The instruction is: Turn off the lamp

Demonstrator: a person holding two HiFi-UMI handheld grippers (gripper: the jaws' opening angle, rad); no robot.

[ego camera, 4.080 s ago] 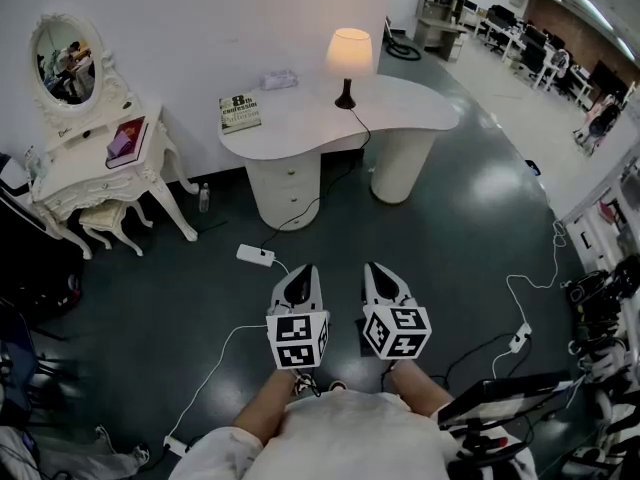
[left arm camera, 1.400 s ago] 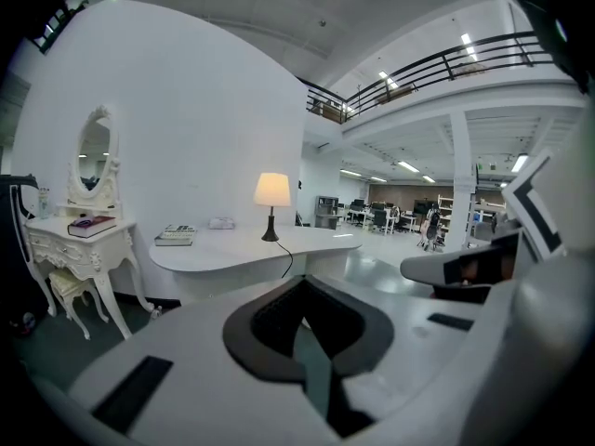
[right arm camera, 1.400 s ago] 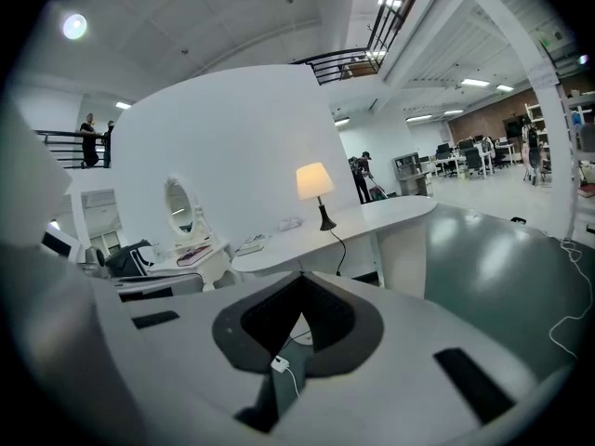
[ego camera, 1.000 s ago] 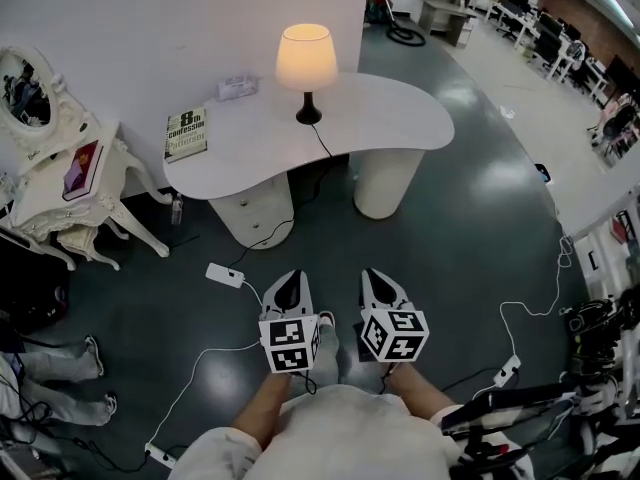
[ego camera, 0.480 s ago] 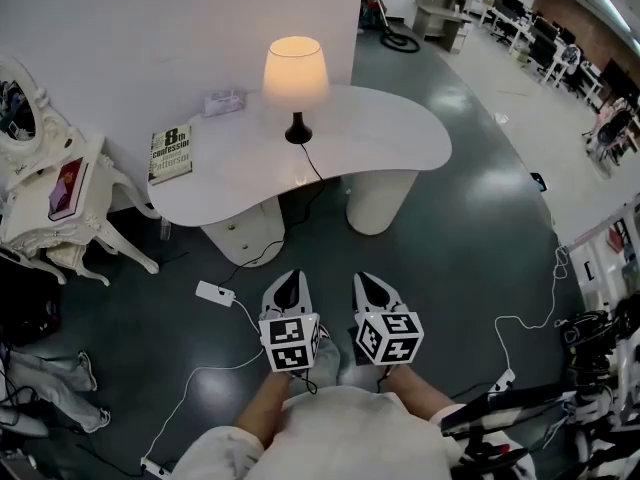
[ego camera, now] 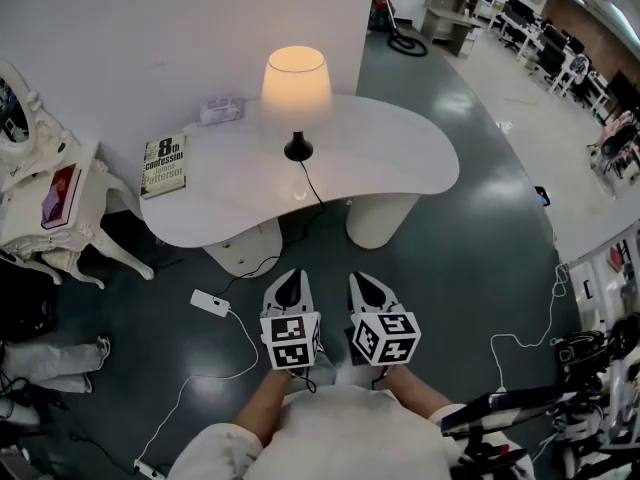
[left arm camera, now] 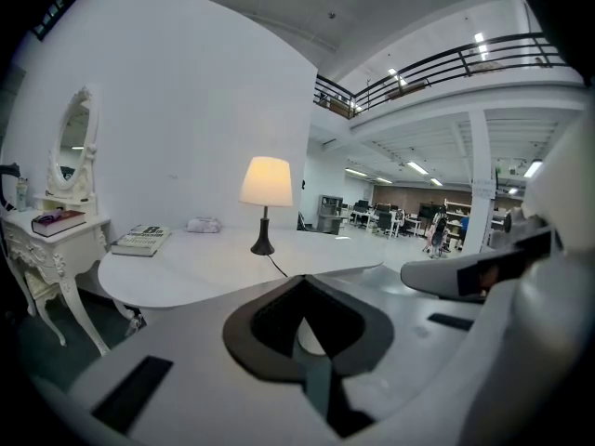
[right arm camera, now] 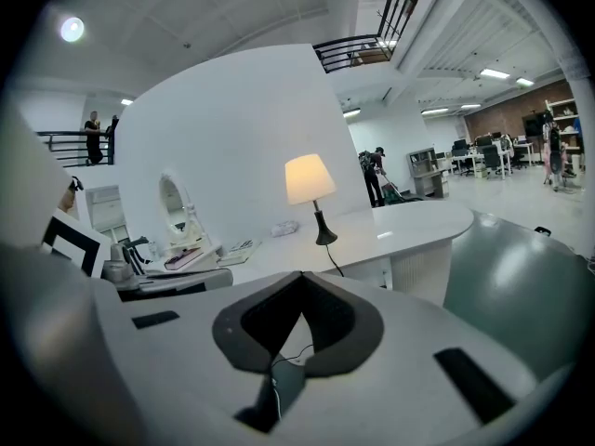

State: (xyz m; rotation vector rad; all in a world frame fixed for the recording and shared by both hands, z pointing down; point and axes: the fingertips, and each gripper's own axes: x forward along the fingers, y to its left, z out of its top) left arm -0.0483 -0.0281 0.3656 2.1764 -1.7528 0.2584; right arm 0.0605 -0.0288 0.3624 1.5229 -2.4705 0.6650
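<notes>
The lamp stands lit on the white curved desk, with a cream shade and a dark base. Its cord runs over the desk's front edge. Both grippers hover over the dark floor, short of the desk and pointing toward it. My left gripper is shut and holds nothing. My right gripper, just beside it, is also shut and holds nothing. In the left gripper view the lamp glows beyond the joined jaw tips. In the right gripper view the lamp stands above the jaw tips.
A book and a small white packet lie on the desk's left part. An ornate white vanity table stands at the left. A power strip and cables lie on the floor. A person's legs show at lower left; equipment stands at right.
Both grippers have moved forward toward the desk, which now sits nearer and lower in the head view. The lamp stays lit and the jaws stay shut.
</notes>
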